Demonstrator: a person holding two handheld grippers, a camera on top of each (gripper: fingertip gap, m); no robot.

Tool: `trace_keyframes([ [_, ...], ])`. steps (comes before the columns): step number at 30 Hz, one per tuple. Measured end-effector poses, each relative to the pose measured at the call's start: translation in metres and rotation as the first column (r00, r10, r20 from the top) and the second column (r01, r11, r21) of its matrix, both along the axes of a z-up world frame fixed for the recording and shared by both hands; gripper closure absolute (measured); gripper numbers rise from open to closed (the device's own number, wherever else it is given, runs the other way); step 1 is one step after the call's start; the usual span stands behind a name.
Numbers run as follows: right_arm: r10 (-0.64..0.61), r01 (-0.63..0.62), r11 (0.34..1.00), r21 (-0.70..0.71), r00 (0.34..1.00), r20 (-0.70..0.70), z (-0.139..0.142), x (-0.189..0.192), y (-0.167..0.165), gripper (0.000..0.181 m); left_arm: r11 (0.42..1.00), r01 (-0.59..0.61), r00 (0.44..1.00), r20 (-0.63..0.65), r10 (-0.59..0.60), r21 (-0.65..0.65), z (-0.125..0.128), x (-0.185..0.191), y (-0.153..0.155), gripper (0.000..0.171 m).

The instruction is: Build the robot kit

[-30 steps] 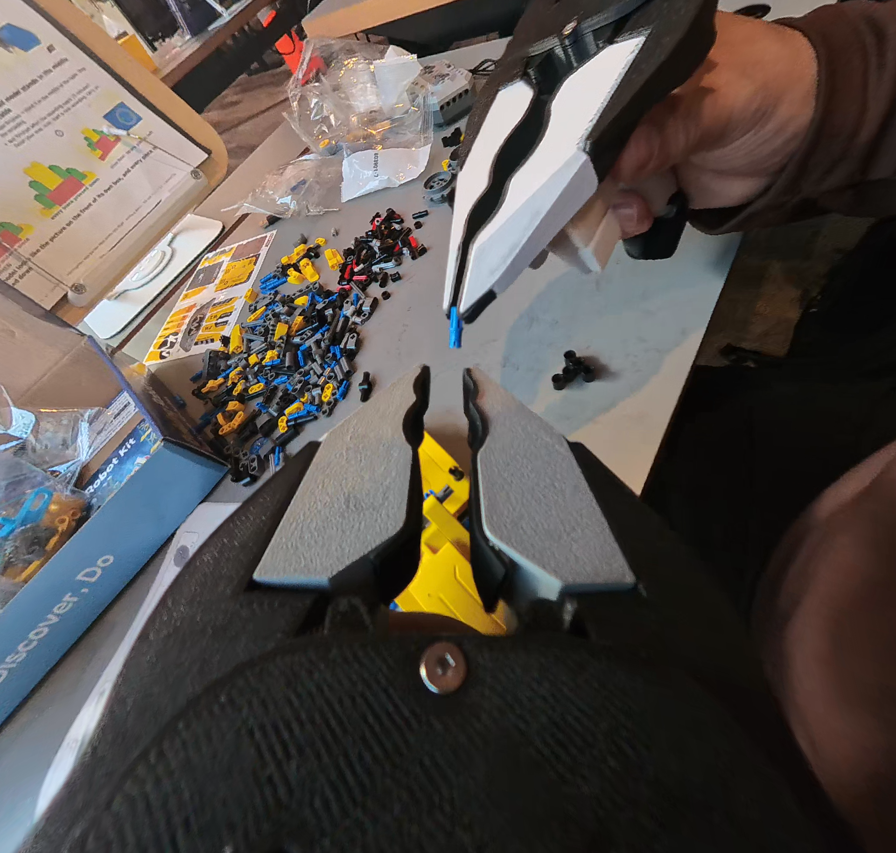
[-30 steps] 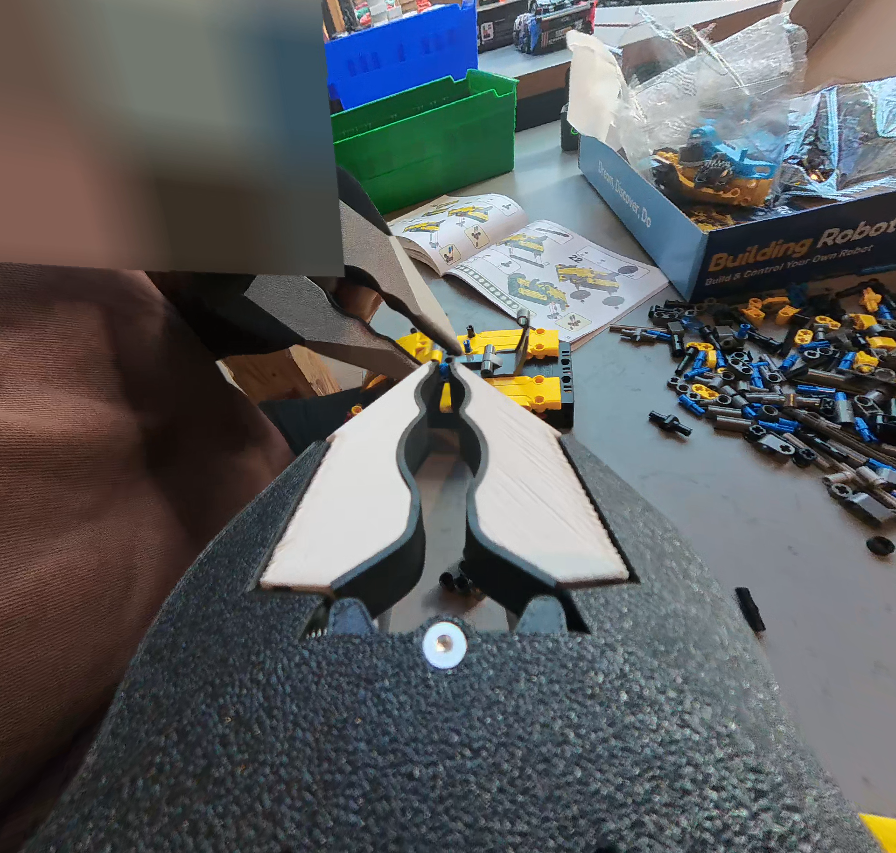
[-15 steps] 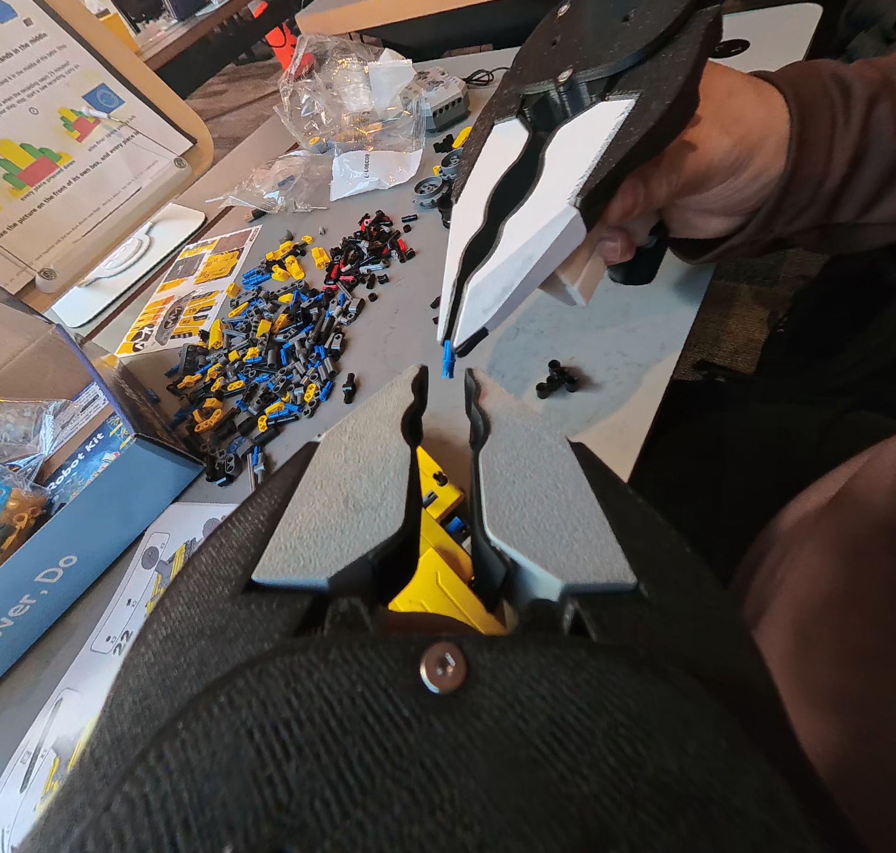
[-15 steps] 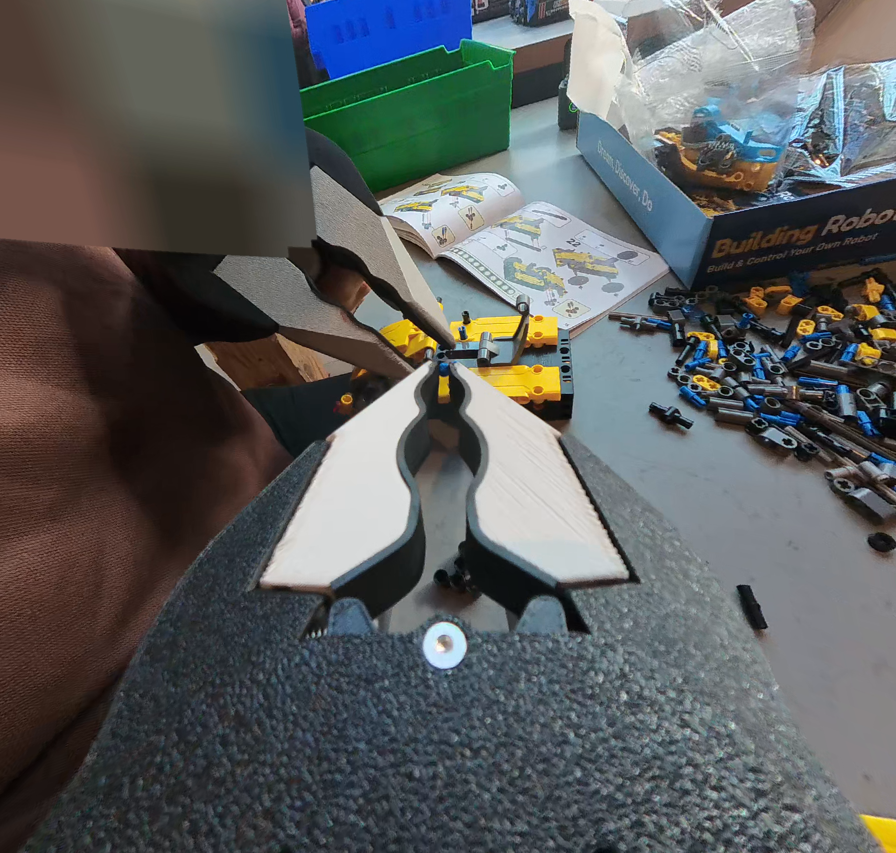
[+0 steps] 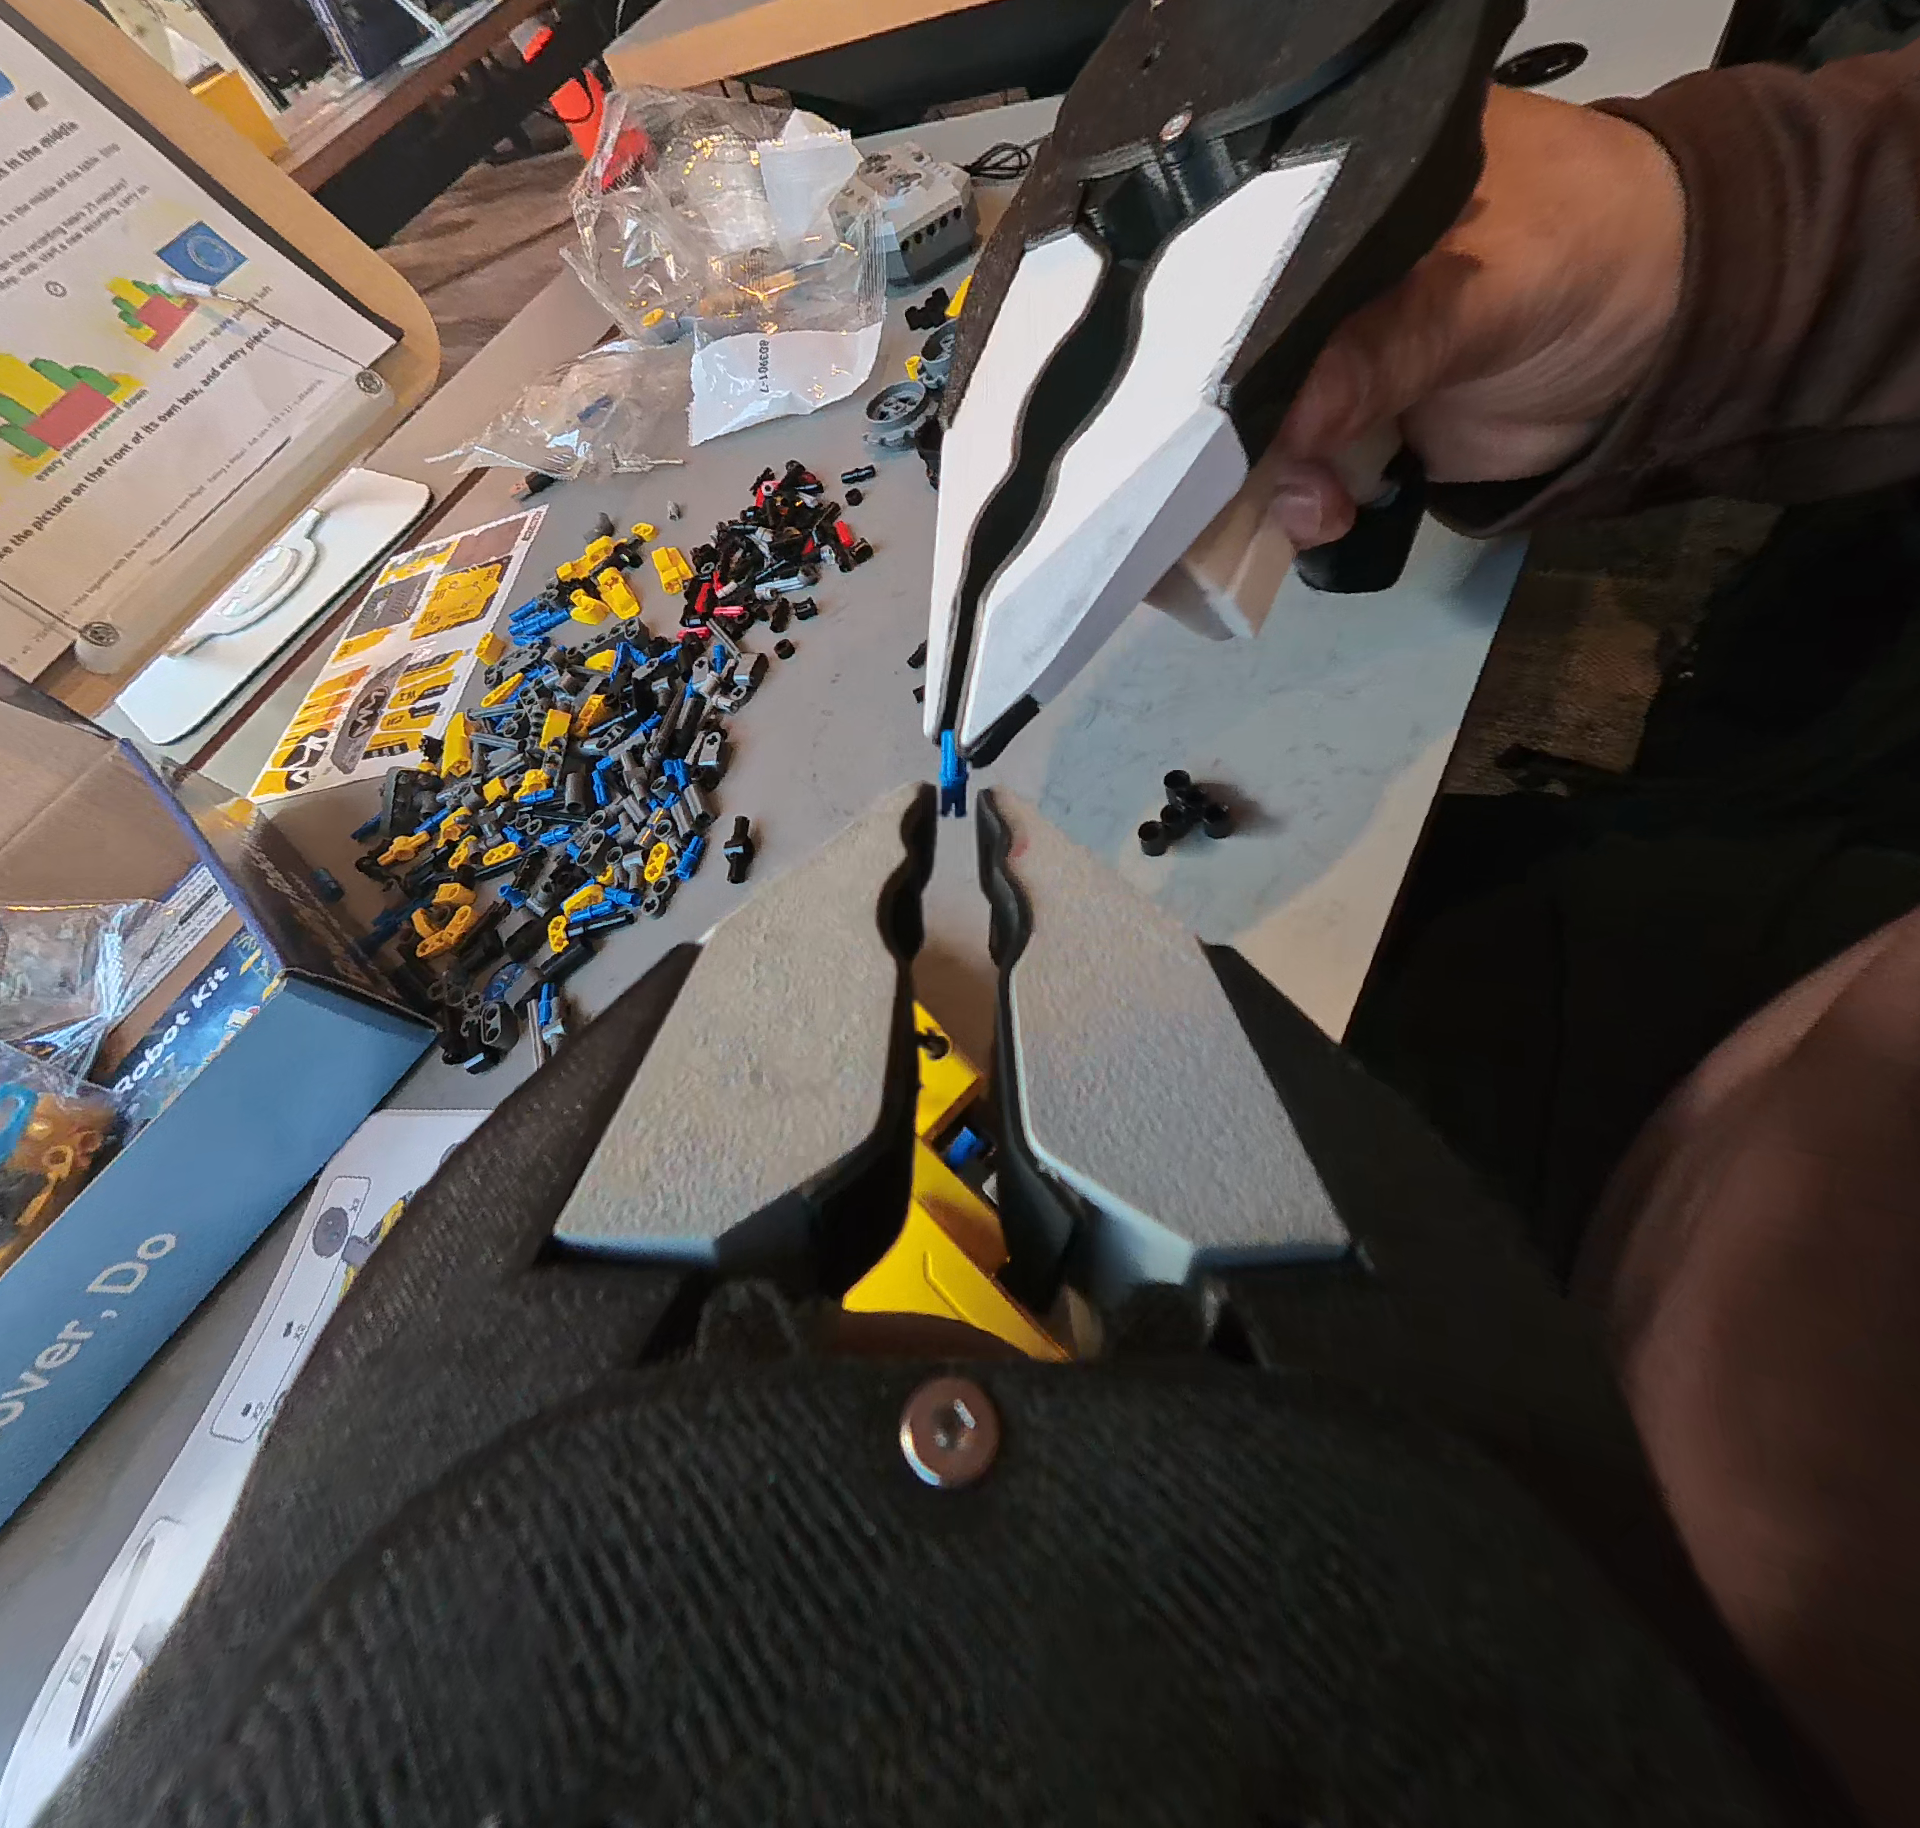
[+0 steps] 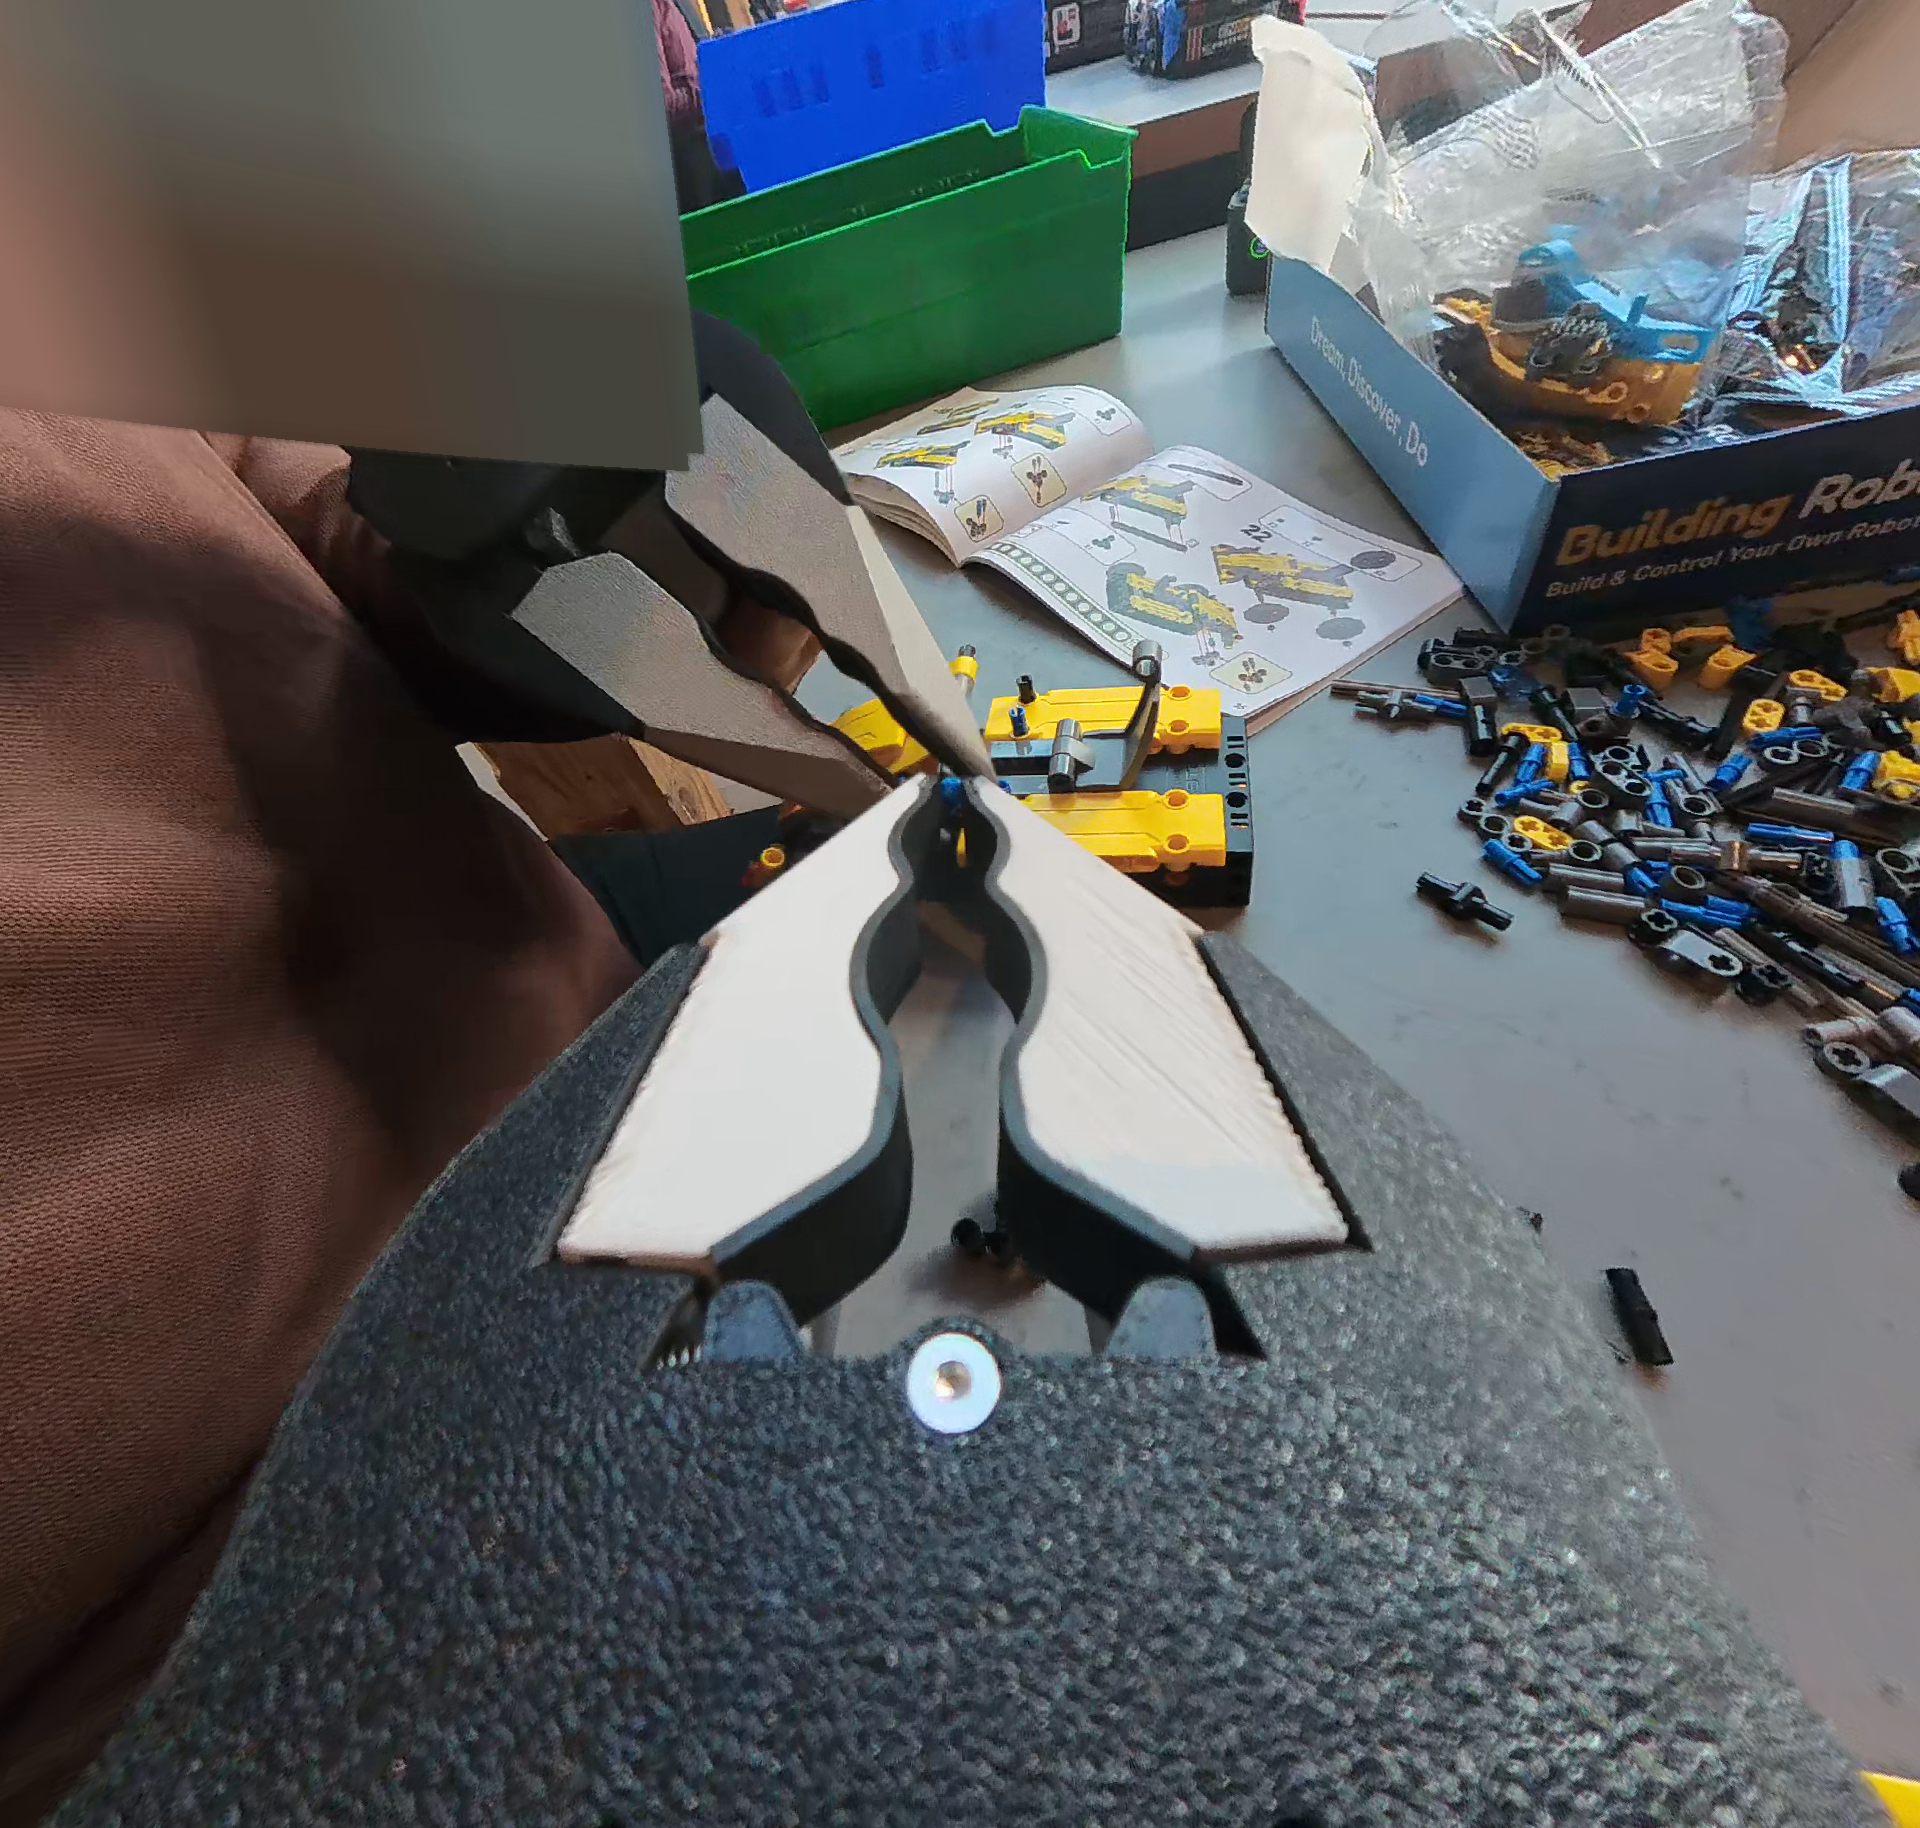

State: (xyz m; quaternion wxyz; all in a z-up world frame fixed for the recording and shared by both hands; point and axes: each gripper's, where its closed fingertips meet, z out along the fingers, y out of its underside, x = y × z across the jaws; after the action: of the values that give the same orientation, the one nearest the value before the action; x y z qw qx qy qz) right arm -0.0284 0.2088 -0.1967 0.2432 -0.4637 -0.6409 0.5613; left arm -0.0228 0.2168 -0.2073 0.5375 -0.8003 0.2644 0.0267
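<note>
My right gripper [image 5: 964, 739], with white fingers, is shut on a small blue pin [image 5: 950, 776] and holds it tip-down above the grey table. My left gripper [image 5: 954, 804], with grey fingers, stands narrowly open right under it. The pin's lower end sits between the left fingertips, and I see no clear contact. A yellow and black brick assembly [image 5: 935, 1248] lies on the table beneath the left fingers. In the right wrist view the right gripper [image 6: 951, 793] meets the left gripper [image 6: 962, 766] tip to tip in front of that assembly [image 6: 1132, 770].
A pile of small blue, yellow and black parts [image 5: 582, 739] lies to the left. A blue kit box [image 6: 1507, 490], an open instruction booklet [image 6: 1143, 531] and a green bin [image 6: 914, 272] stand behind. A few black connectors [image 5: 1184, 812] lie near the table's right edge [image 5: 1403, 843]. My left and right fingertips are right by each other.
The right gripper has brought the blue pin down until its end sits between the left fingertips. The left fingers' gap looks a little narrower.
</note>
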Motion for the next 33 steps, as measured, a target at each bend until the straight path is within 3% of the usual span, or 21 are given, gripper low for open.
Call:
trace_keyframes([
  [10,0.053,-0.052,0.997,-0.062,0.999,0.007,0.009,-0.009,-0.017,0.181,0.995,-0.024,0.999,-0.042,0.028,0.098,0.008,-0.010,-0.015,0.170],
  [19,0.138,-0.138,0.990,0.021,0.990,0.033,0.020,-0.059,-0.055,0.180,0.973,-0.076,0.997,-0.003,0.079,0.216,0.022,-0.061,-0.051,0.169],
  [27,0.227,-0.235,0.968,0.086,0.970,0.090,0.027,-0.102,-0.093,0.179,0.929,-0.170,0.983,0.124,0.136,0.328,0.031,-0.103,-0.086,0.169],
  [33,0.247,-0.267,0.946,0.185,0.961,0.126,0.027,-0.124,-0.102,0.179,0.914,-0.220,0.963,0.226,0.147,0.340,0.032,-0.124,-0.094,0.169],
])
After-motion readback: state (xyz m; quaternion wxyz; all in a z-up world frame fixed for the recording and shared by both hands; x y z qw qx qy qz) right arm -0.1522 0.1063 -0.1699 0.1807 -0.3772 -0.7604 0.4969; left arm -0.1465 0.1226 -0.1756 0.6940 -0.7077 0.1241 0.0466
